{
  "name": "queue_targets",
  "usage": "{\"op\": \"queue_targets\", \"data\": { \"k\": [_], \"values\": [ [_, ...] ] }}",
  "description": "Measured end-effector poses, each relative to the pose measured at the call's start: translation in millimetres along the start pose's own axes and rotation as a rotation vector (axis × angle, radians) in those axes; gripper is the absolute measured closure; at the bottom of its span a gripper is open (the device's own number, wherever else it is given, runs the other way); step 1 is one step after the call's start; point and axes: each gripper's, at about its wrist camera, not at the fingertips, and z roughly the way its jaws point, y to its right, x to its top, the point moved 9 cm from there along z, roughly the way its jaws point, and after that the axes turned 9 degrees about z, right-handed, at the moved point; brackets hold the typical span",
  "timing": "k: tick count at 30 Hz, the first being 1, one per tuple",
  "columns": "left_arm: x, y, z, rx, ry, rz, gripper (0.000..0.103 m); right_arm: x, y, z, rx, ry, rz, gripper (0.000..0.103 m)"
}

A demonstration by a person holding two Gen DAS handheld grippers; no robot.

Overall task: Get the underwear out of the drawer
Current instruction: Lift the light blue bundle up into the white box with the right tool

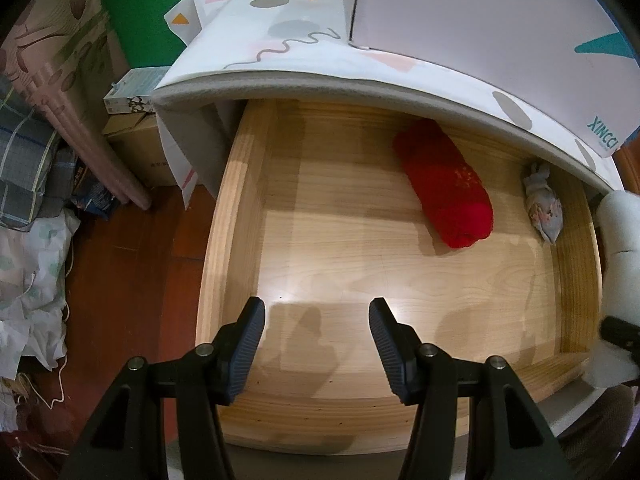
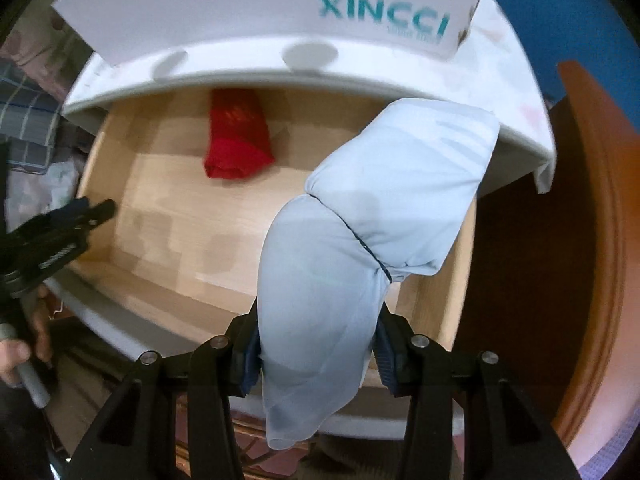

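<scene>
The wooden drawer (image 1: 240, 208) stands pulled open under a padded top. A rolled red underwear (image 1: 444, 192) lies at its back right, and it also shows in the right wrist view (image 2: 236, 140). A small grey patterned bundle (image 1: 542, 204) lies against the drawer's right wall. My right gripper (image 2: 318, 356) is shut on a rolled pale blue underwear (image 2: 360, 240) and holds it above the drawer's front right (image 2: 456, 280). That roll shows at the right edge of the left wrist view (image 1: 620, 256). My left gripper (image 1: 316, 320) is open and empty over the drawer's front; it also shows in the right wrist view (image 2: 92, 212).
A white XINCCI box (image 2: 280, 4) sits on the patterned cloth (image 1: 280, 40) above the drawer. Cardboard boxes (image 1: 136, 136), bedding (image 1: 28, 160) and bags lie on the red-brown floor (image 1: 120, 280) to the left. A brown wooden panel (image 2: 592, 240) stands at the right.
</scene>
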Motion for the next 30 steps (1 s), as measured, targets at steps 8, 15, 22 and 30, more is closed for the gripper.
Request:
{"op": "queue_targets", "data": {
  "k": [8, 15, 22, 30],
  "values": [
    [-0.2, -0.7, -1.6, -0.004, 0.006, -0.006, 0.048, 20.7, -3.0, -70.4, 0.015, 0.095, -0.027, 0.061],
    [1.7, -2.4, -3.3, -0.005, 0.014, -0.016, 0.048, 66.9, -11.4, -143.5, 0.013, 0.222, -0.044, 0.06],
    [1.9, -2.6, -3.0, -0.009, 0.014, -0.021, 0.048, 143.0, -28.7, -186.6, 0.0, 0.297, -0.038, 0.06],
    [2.7, -4.4, -5.0, -0.024, 0.025, -0.027, 0.048, 220.5, -40.7, -157.0, -0.037, 0.257, -0.023, 0.058]
  ]
}}
